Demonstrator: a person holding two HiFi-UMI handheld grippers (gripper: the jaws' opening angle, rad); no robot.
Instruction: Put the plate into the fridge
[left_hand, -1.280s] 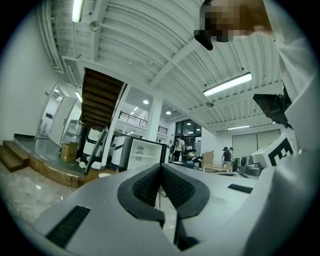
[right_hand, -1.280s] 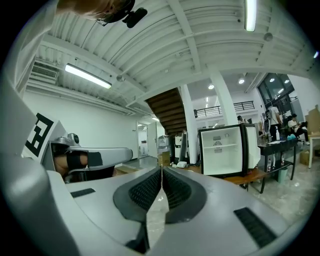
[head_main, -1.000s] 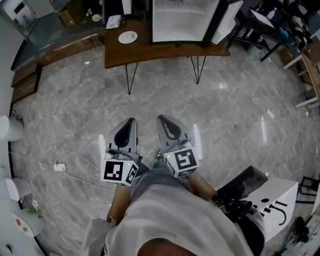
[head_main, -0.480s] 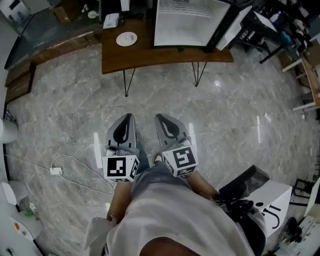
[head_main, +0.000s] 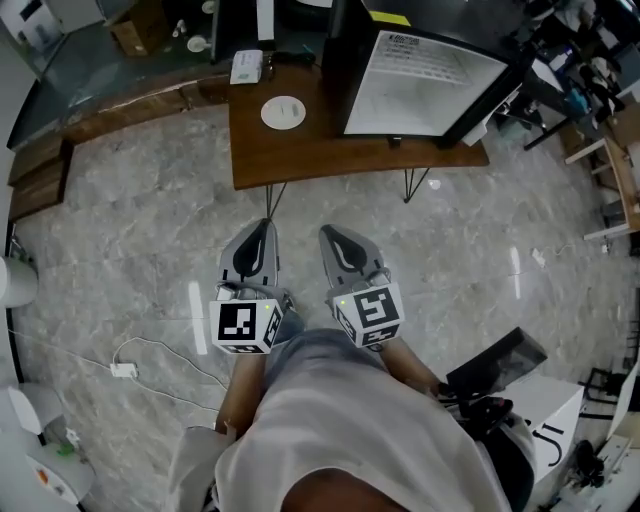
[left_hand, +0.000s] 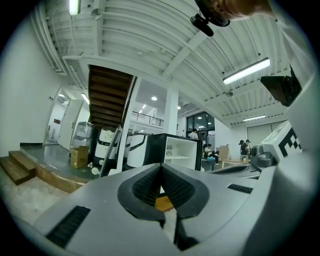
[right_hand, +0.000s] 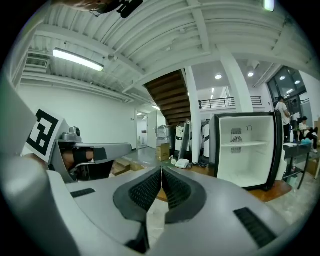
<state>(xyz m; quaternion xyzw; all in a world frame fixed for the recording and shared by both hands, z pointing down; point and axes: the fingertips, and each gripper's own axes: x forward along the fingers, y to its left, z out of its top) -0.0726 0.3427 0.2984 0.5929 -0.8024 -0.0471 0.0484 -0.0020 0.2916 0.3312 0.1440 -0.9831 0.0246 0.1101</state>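
Grey marbled floor (head_main: 150, 230) filled most of the head view, and a wooden table (head_main: 300, 150) on thin black legs stood at its far side. On that table sat a small fridge (head_main: 430, 85) with black walls; its door was swung wide and its white inside was bare to the room. The plate (head_main: 284, 111), round and white, lay flat on the tabletop just to the left of the fridge, outside it and touching neither claw. A small white box (head_main: 246, 66) rested near the table's back edge, behind the plate.

The person stood back from the table, holding both claws low in front of the body, side by side and pointing toward it. The left gripper (head_main: 262, 228) had its jaws pressed together at the tips and held nothing; in its own view the ribbed pads (left_hand: 150, 182) met in a thin line with only a sliver of wood showing behind them. The right gripper (head_main: 330, 235) was likewise closed tight and empty, its pads (right_hand: 175, 187) meeting down the middle of its view, with the open fridge (right_hand: 247, 150) standing off to the right.

A white cable (head_main: 122, 370) trailed across the floor at the person's left.
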